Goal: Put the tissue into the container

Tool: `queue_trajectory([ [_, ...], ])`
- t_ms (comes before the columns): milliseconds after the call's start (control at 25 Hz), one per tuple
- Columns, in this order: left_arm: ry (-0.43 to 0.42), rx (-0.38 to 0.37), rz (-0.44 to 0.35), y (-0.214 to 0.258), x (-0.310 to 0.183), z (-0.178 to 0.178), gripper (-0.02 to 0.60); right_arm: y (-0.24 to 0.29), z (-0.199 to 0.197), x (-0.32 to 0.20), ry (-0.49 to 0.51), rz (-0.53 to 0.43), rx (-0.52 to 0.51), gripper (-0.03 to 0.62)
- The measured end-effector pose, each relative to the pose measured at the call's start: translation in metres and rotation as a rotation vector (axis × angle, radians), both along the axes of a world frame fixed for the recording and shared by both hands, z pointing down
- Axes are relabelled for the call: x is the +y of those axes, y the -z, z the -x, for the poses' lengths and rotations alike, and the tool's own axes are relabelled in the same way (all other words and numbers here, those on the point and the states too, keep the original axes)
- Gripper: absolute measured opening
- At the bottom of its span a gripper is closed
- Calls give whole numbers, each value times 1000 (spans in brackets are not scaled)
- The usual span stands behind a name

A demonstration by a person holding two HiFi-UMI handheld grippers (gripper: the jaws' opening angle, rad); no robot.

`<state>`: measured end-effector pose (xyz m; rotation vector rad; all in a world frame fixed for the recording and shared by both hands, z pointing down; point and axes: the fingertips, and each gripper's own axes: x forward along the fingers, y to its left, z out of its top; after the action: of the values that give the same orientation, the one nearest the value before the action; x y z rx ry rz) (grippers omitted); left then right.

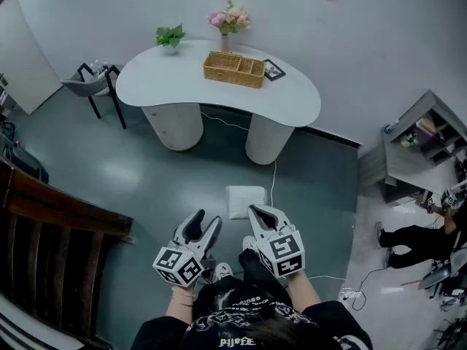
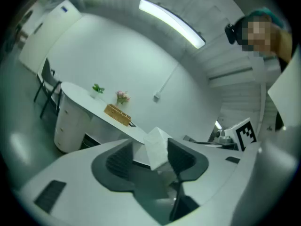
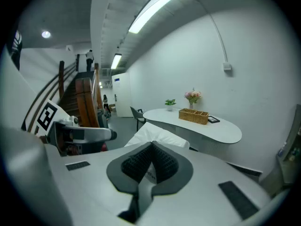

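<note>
White plastic-wrapped tissue pack [image 1: 246, 201], flat and rectangular, sits at centre frame, clenched at its near edge by the right gripper [image 1: 257, 211]. The left gripper [image 1: 207, 221] beside it is released. Grey floor [image 1: 146, 173] separates the pack from the white curved counter [image 1: 292, 100] carrying the woven wicker container [image 1: 233, 68], a green plant [image 1: 170, 36] and pink flowers [image 1: 229, 19].

We see a white kidney-shaped table [image 1: 160, 79] on 2 round white pedestals [image 1: 174, 126], against plain white walls [image 1: 365, 35]. Glossy grey-green floor [image 1: 146, 177]. 1 grey black-framed chair [image 1: 93, 84] at the table's left end. Dark wooden stair railing [image 1: 51, 224] left, grey open shelf unit [image 1: 408, 159] right. Long ceiling strip lights [image 3: 157, 6] on.
</note>
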<state>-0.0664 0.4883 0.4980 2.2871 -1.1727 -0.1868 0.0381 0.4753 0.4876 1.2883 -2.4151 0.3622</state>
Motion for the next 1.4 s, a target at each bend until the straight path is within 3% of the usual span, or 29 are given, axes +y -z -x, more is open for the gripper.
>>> queue_trajectory([
  [80, 72, -107, -51, 5, 17, 14, 93, -2, 4, 20, -2, 0, 15, 23],
  [120, 99, -146, -67, 7, 25, 18, 42, -2, 5, 29, -5, -1, 21, 23],
  [160, 119, -173, -73, 8, 31, 21, 32, -1, 6, 36, -9, -4, 26, 23],
  [480, 128, -238, -85, 10, 39, 7, 25, 5, -6, 40, -36, -6, -10, 23],
  [800, 165, -271, -107, 16, -2, -26, 25, 2, -36, -5, -1, 6, -60, 23],
  [1200, 217, -294, -100, 12, -59, -95, 25, 2, -91, -68, 85, -8, -64, 23],
  [1400, 247, -332, -75, 4, -78, -106, 25, -4, -106, -92, 83, -10, -48, 23],
])
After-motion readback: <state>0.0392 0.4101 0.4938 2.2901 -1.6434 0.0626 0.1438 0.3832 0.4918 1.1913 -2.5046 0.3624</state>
